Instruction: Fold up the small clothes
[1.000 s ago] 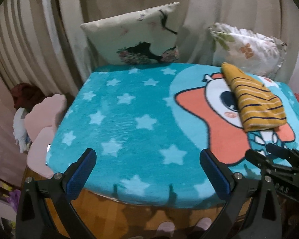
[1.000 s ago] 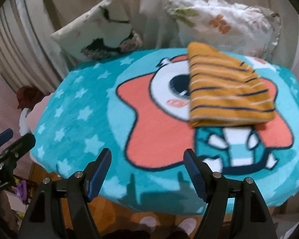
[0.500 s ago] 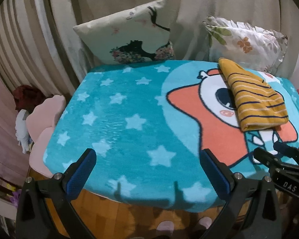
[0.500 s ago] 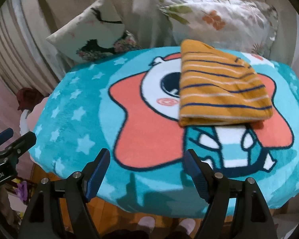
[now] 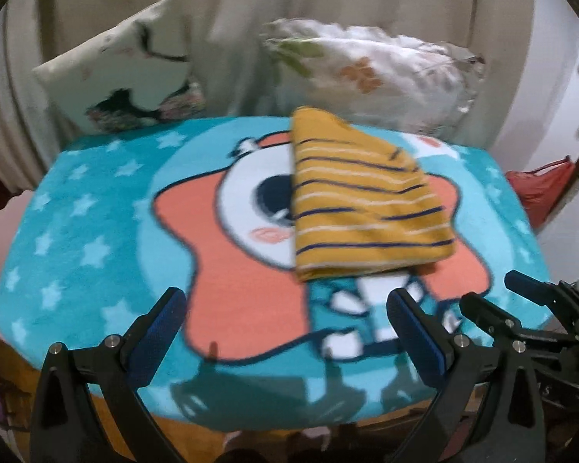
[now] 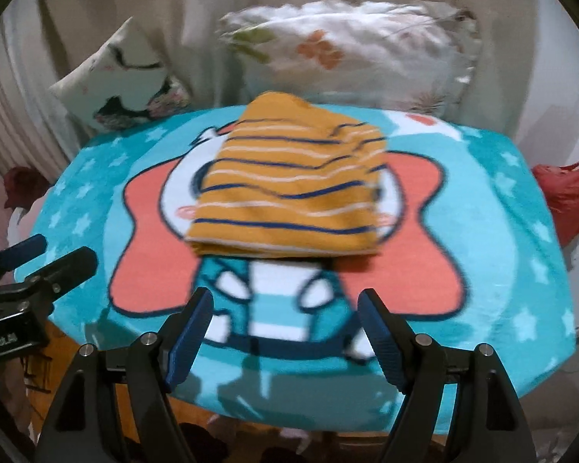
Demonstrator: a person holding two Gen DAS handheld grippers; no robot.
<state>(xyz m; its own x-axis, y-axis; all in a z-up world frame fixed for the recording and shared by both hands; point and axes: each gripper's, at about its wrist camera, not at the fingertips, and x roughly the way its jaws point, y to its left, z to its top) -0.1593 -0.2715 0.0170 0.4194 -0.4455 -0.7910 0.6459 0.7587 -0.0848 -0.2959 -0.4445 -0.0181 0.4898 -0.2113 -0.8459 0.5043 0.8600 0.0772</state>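
Note:
A folded mustard garment with navy and white stripes (image 5: 361, 200) lies on the teal cartoon blanket (image 5: 81, 231), right of its middle; in the right wrist view the garment (image 6: 293, 193) sits straight ahead. My left gripper (image 5: 285, 332) is open and empty, held over the blanket's near edge, short of the garment. My right gripper (image 6: 285, 332) is open and empty, just in front of the garment's near fold. Each gripper shows in the other's view: the right (image 5: 521, 308), the left (image 6: 38, 266).
Two pillows lean against the curtain behind the blanket: a cream one with a dark print (image 5: 123, 77) and a white floral one (image 5: 374, 73). A red item (image 6: 567, 196) lies off the right edge. Wood floor shows below the near edge (image 5: 173, 436).
Both grippers have swung to the right, so the garment now sits near the centre of each view. Both views are motion-blurred. The garment has not moved on the blanket.

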